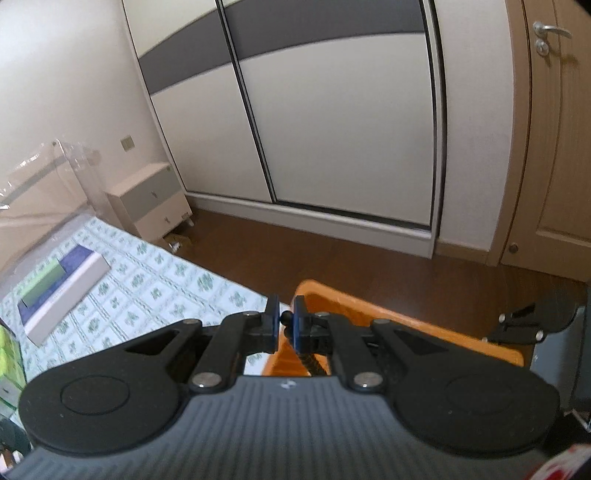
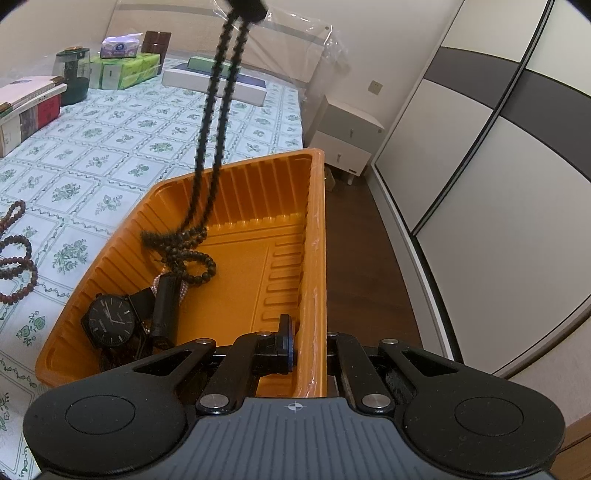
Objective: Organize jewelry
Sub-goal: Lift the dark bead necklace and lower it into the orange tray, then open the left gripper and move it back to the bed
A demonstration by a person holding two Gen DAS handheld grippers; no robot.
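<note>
My left gripper is shut on a bead of a long black bead necklace. The strand hangs down from it into the orange plastic tray, where its lower end lies coiled on the tray floor. The left gripper's tip shows at the top edge of the right wrist view. My right gripper is shut on the tray's right wall, one finger inside and the other hidden behind the wall. A black wristwatch and a dark cylinder lie in the tray's near left corner.
Brown bead bracelets lie on the flowered bedspread left of the tray. Books, a dark jar, tissue packs and a flat white box sit further back. A nightstand, wardrobe doors and wood floor lie to the right.
</note>
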